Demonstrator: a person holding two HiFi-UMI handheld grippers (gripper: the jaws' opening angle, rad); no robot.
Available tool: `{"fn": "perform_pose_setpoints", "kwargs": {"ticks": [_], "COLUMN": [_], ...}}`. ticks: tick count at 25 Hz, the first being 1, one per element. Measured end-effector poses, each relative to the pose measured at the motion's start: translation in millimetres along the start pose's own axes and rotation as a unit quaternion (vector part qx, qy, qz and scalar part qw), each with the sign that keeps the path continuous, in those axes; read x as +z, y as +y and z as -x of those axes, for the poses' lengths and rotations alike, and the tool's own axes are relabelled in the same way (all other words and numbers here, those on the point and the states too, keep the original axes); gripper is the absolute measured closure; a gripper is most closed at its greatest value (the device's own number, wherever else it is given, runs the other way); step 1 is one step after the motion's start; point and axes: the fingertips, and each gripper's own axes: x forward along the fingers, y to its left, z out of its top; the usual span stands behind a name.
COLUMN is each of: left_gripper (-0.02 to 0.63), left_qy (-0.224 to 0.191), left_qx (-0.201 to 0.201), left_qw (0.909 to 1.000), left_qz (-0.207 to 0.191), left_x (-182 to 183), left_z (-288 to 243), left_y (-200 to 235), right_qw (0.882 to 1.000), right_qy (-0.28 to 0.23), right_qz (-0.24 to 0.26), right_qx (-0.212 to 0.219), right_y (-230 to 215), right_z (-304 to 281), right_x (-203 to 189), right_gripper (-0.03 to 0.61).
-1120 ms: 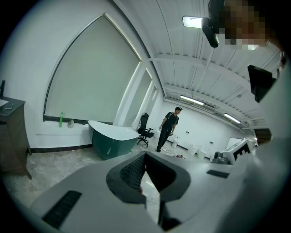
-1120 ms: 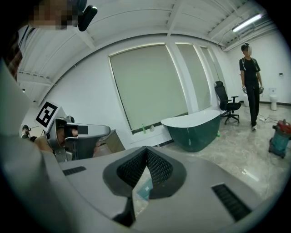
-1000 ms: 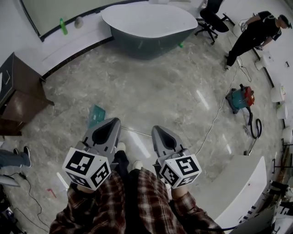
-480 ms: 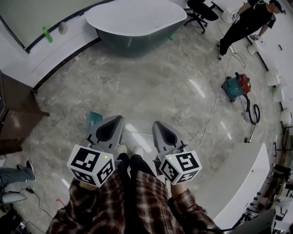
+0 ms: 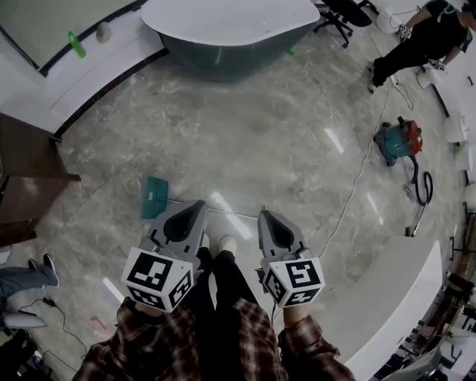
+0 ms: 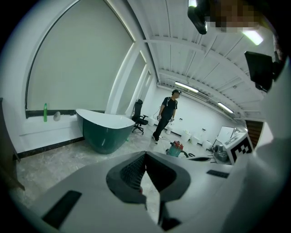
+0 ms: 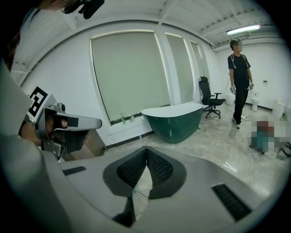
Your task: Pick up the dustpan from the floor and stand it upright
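Note:
The teal dustpan [image 5: 155,198] lies flat on the marble floor in the head view. Its thin metal handle [image 5: 232,216] runs right along the floor, passing in front of my shoes. My left gripper [image 5: 199,203] hangs above the floor just right of the pan, with its jaws shut and nothing between them. My right gripper [image 5: 263,213] is beside it, over the far end of the handle, also shut and empty. In the left gripper view the left gripper [image 6: 145,153] points out over the floor. The right gripper [image 7: 146,148] does the same in its own view. Neither touches the dustpan.
A green bathtub [image 5: 230,33] stands ahead, with an office chair [image 5: 343,13] and a person [image 5: 416,45] at the far right. A red and teal vacuum [image 5: 398,141] trails a cable across the floor. There is a dark cabinet [image 5: 22,178] at left and a white counter [image 5: 387,298] at right.
Both grippers have sunk toward the floor and tipped a little further down. More of the dustpan now shows to the left of the left gripper. Both stay shut.

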Motion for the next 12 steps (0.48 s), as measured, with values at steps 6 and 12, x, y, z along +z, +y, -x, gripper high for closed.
{"fn": "perform_pose_setpoints", "kwargs": {"ticks": [6,12], "left_gripper": [0.603,0.603], "left_qy": [0.040,0.091], "left_qx": [0.010,0.017], "left_qw": [0.9991,0.9955], "left_qz": [0.011,0.021], "left_x": [-71.0,-160.5], "left_z": [-54.8,-113.3], "left_y": [26.7,52.8], "right_qw": [0.997,0.989], "right_qy": [0.050,0.094], "right_qz": [-0.042,-0.097], "right_qx": [-0.033,-0.058], "right_y": [-63.5,-114.8], "right_z": [-38.5,-79.2], "right_x": [-89.3,-191.5], "right_gripper": [0.566,0.566]}}
